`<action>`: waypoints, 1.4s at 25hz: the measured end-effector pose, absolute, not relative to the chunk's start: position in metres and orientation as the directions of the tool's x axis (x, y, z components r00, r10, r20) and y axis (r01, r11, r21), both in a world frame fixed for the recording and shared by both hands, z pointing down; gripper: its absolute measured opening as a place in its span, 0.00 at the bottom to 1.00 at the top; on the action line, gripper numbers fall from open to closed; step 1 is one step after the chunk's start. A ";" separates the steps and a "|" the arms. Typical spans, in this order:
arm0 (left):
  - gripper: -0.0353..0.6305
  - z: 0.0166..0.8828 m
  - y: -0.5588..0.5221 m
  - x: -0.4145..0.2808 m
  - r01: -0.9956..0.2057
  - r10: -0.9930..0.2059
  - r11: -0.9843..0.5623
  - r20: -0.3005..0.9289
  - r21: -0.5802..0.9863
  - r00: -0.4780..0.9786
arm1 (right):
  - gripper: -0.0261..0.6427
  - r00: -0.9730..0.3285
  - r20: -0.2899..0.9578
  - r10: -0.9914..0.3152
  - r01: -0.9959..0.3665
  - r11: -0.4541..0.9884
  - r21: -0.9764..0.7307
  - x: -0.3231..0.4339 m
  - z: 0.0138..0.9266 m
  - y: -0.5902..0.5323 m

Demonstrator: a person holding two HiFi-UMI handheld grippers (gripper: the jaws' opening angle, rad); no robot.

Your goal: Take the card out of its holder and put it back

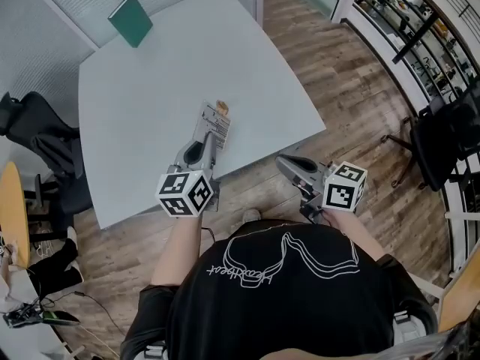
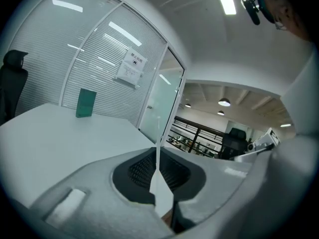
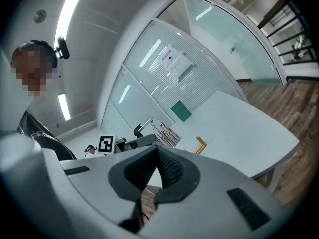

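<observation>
A green book [image 1: 130, 19] stands upright at the far edge of the pale grey table [image 1: 142, 111], close to a glass partition with blinds [image 2: 94, 78] that bears a paper notice [image 2: 130, 67]. On the wood-plank floor [image 1: 352, 103], one black office chair [image 1: 41, 137] stands left of the table and another [image 1: 442, 137] well off to its right.

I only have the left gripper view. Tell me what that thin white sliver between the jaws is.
Observer: The head view shows it face-on. It is a printed card, and the left gripper is shut on its near end.
Operator: Find the holder for me.
Observer: In the right gripper view, a small tan wooden holder stands on the white table, apart from the card.
Operator: Report the right gripper.
Observer: Its own view shows the right gripper with its jaws together and nothing between them.
</observation>
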State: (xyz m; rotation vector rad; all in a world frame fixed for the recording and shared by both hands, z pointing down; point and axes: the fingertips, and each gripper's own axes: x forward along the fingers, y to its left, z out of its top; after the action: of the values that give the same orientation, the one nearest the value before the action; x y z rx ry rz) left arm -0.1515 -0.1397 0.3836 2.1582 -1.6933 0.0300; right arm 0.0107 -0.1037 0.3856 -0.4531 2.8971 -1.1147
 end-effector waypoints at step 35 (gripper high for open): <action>0.09 0.376 -0.054 -0.092 -0.876 -0.910 -0.227 0.228 0.425 0.347 | 0.05 -0.964 0.123 -0.235 -0.262 0.766 -0.587 0.020 0.394 -0.055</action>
State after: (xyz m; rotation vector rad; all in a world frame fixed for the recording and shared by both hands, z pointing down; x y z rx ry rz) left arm -0.0922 -0.0543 0.3762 2.1342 -1.5559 -0.0932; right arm 0.0203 -0.0546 0.3940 -0.4216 2.9918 -1.0045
